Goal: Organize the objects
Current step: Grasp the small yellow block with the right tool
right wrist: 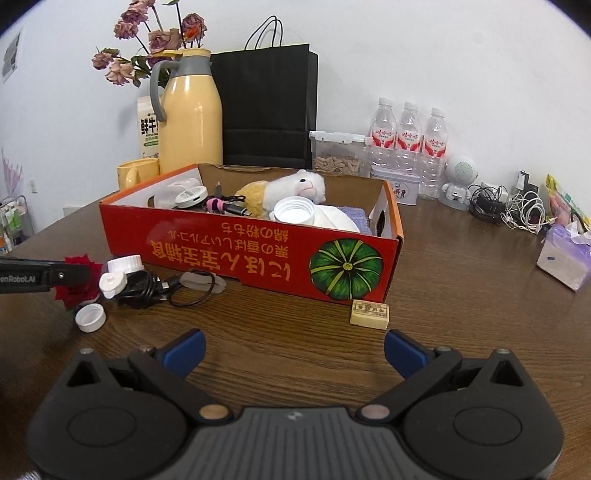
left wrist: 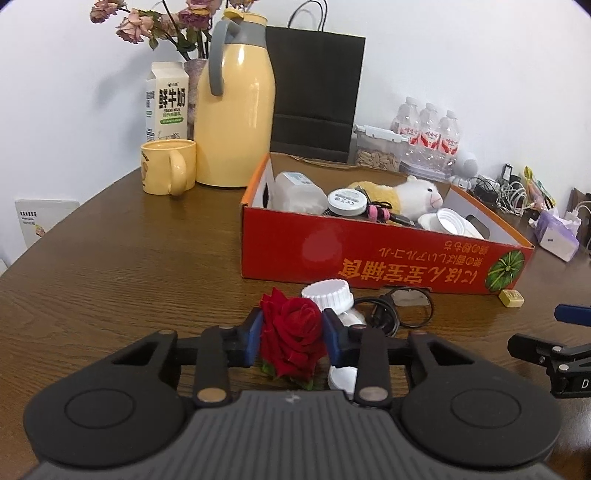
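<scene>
On a dark brown wood-grain table (right wrist: pixel 461 280) against a plain white wall: red cardboard box (right wrist: pixel 236 258) printed with upside-down yellow Japanese-style characters and a green pumpkin picture, holding a plush sheep (right wrist: pixel 295 186), jars and lids. Behind it, black paper bag (right wrist: pixel 269 107), yellow thermos jug (left wrist: pixel 236 114), yellow mug (left wrist: pixel 168 171), vase of dried pink roses (left wrist: pixel 155 22). Milk carton (left wrist: pixel 168 103) reading "鲜牛奶" and "FRESH MILK". 3 water bottles (right wrist: pixel 408 136) with red labels, writing too small to read. Clear tub of seeds (right wrist: pixel 336 155), tangle of chargers (right wrist: pixel 509 206) at far right.

In front of the box: red rose (left wrist: pixel 291 332), white caps (right wrist: pixel 122 273), black cable (right wrist: pixel 147 290), small tan block (right wrist: pixel 369 314) with unreadable print.

Left gripper (left wrist: pixel 291 338) low over the table, blue pads pinching the rose bloom from both sides; "enRobot.AI" legible on its arm in the right wrist view. Right gripper (right wrist: pixel 293 354) spread wide, nothing between the fingers, short of the tan block.
</scene>
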The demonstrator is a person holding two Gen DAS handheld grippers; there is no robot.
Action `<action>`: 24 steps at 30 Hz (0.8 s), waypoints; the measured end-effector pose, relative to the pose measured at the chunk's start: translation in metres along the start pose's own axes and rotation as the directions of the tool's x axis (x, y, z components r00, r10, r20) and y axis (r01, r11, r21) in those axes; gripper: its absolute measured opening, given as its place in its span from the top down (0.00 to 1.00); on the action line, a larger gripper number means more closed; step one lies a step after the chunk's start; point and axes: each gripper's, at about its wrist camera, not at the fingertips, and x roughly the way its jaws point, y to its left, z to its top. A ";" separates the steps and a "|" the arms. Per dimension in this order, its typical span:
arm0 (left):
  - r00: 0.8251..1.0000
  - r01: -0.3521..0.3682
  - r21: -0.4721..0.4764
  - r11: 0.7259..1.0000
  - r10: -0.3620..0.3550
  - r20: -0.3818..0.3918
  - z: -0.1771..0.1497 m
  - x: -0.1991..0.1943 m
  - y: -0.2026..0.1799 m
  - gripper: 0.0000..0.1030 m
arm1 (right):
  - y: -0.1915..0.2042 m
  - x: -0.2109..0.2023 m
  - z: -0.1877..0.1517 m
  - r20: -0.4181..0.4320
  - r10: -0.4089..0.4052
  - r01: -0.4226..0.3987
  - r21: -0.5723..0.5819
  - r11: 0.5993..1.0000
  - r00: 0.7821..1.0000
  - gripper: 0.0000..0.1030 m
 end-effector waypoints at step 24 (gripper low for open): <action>0.994 -0.015 -0.005 1.000 0.015 0.110 0.022 -0.023 -0.008 0.70 | -0.050 0.048 0.022 -0.085 -0.088 0.092 0.045 0.995 0.993 0.20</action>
